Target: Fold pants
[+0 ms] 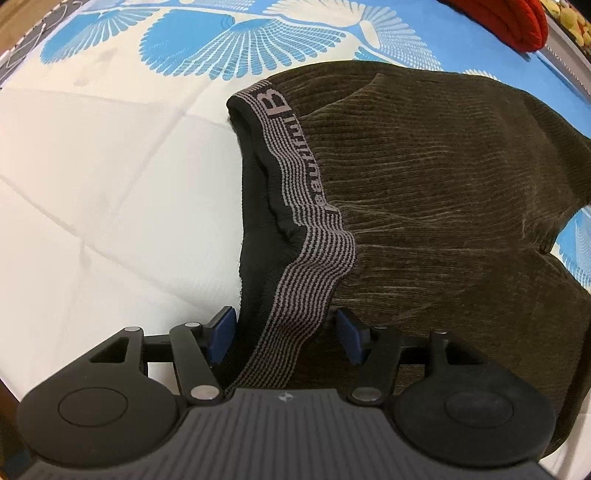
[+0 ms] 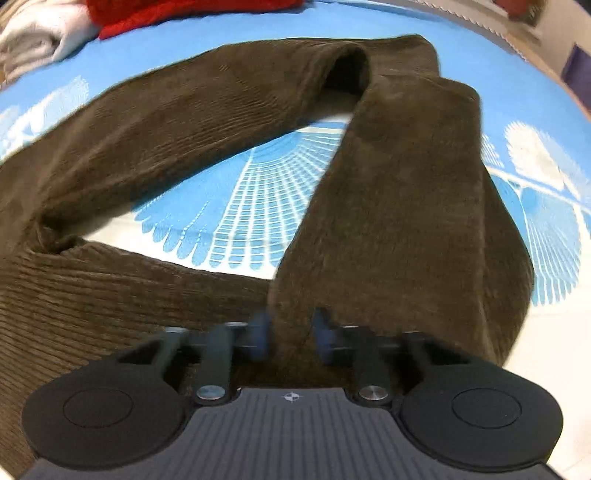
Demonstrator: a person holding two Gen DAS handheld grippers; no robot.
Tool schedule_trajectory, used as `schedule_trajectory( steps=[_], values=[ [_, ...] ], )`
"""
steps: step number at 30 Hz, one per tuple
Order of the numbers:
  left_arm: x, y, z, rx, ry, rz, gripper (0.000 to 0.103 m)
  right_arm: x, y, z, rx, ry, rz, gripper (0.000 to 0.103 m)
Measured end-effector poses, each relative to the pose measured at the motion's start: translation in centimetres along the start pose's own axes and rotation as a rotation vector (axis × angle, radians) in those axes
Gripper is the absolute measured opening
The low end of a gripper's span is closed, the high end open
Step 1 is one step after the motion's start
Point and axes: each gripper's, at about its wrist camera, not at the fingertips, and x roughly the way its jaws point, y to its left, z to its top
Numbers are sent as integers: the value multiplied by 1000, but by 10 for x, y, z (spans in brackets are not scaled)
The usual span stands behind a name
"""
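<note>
Dark brown corduroy pants [image 1: 436,192] lie on a bed sheet with a blue and white fan print [image 1: 110,155]. Their grey striped elastic waistband [image 1: 295,177] runs down between the blue pads of my left gripper [image 1: 286,334], whose jaws stand wide apart around it. In the right wrist view the two legs [image 2: 177,122] spread in a V over the sheet [image 2: 243,192]. One leg [image 2: 399,206] runs down between the pads of my right gripper [image 2: 290,338], whose jaws are narrowly apart around the cloth. That view is blurred.
A red knitted cloth [image 1: 513,22] lies at the far edge of the bed; it also shows in the right wrist view [image 2: 177,11], next to a white folded cloth [image 2: 40,33]. The bed's edge [image 1: 569,48] runs along the far right.
</note>
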Motion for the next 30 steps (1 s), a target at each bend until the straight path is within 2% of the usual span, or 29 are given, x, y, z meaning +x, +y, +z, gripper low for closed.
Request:
schedule_trajectory(
  steps=[4, 6, 9, 13, 16, 17, 18, 19, 20, 23, 26, 30],
  values=[
    [2, -8, -6, 67, -2, 21, 59, -35, -49, -21, 9, -25, 3, 14],
    [2, -11, -10, 103, -7, 37, 55, -48, -82, -45, 10, 3, 2, 13],
    [0, -11, -16, 136, -9, 48, 52, -65, -123, -88, -9, 72, 54, 13],
    [-1, -7, -20, 154, -5, 55, 51, -87, -159, -155, -48, 191, 231, 13],
    [-2, 0, -18, 131, 0, 48, 52, -106, -171, -181, -27, 198, 362, 18],
    [-3, 1, -17, 121, 0, 44, 52, -112, -173, -183, -28, 175, 360, 27],
    [-3, 3, -16, 115, 0, 41, 53, -118, -176, -182, -19, 138, 336, 30],
    [-2, 3, -15, 108, 2, 38, 53, -122, -180, -178, 7, 108, 327, 39],
    [-2, 3, -15, 103, 4, 34, 53, -126, -185, -174, 44, 75, 339, 43],
    [0, 2, -15, 101, 9, 25, 53, -136, -198, -150, 146, -81, 341, 42],
    [2, 1, -15, 107, 12, 26, 53, -132, -184, -120, 171, -200, 240, 49],
    [4, 0, -14, 104, 22, 26, 53, -98, -139, -82, 75, -212, 131, 51]
  ],
)
